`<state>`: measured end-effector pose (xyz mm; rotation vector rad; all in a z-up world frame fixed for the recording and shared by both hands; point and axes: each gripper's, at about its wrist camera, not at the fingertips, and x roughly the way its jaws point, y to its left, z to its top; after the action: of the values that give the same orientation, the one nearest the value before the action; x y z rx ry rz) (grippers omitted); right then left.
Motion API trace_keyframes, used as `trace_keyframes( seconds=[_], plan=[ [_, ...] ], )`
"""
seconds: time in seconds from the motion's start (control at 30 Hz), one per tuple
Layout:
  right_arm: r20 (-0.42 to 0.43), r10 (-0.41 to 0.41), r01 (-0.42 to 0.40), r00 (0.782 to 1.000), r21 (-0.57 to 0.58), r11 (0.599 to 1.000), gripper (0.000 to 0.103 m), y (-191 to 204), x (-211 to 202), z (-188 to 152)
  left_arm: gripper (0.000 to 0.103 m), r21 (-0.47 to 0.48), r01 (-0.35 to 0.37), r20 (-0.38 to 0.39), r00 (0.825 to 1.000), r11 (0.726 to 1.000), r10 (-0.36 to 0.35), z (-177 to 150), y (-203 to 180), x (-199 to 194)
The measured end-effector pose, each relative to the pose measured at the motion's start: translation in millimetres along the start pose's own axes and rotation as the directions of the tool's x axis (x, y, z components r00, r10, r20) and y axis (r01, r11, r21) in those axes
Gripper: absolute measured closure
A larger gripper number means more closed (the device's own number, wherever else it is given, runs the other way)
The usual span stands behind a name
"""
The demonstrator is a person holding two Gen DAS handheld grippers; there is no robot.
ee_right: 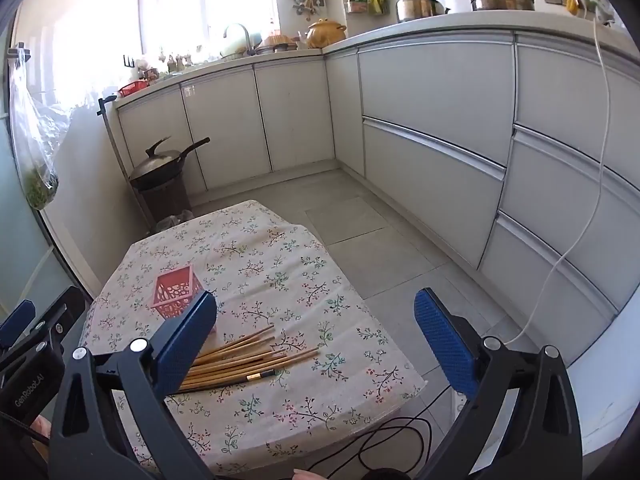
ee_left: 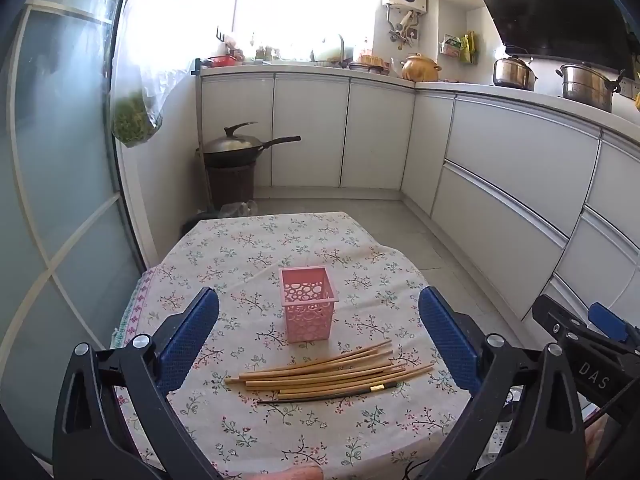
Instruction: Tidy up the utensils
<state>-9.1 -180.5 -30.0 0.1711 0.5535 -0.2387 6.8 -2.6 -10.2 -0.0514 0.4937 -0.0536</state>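
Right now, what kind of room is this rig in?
Almost certainly a home kitchen: steel pots on the counter under a range hood, a sink faucet by the window, and a wok. Work surface is a small table with a floral tablecloth, bamboo chopsticks and a pink holder.

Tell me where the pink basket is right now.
The pink basket stands upright mid-table on the floral tablecloth, just beyond the pile of chopsticks; in the right wrist view it sits far left.
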Motion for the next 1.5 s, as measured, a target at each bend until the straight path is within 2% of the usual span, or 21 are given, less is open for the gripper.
trace_keyframes(
  seconds=[0.33, 1.5],
  plan=[
    [-0.007, 0.009, -0.009, 1.0, 0.0, 1.0, 0.007, 0.7, -0.7, -1.0, 0.007, -0.018, 0.023, -0.029, 0.999, 1.0, -0.024, 1.8, 5.8, 3.5],
    [-0.032, 0.023, -0.023, 0.999, -0.01, 1.0, 0.007, 1.5, 3.0, -1.7, 0.007, -0.015, 0.024, -0.037, 0.999, 1.0, -0.025, 2.6, 3.4, 3.1]
  ],
)
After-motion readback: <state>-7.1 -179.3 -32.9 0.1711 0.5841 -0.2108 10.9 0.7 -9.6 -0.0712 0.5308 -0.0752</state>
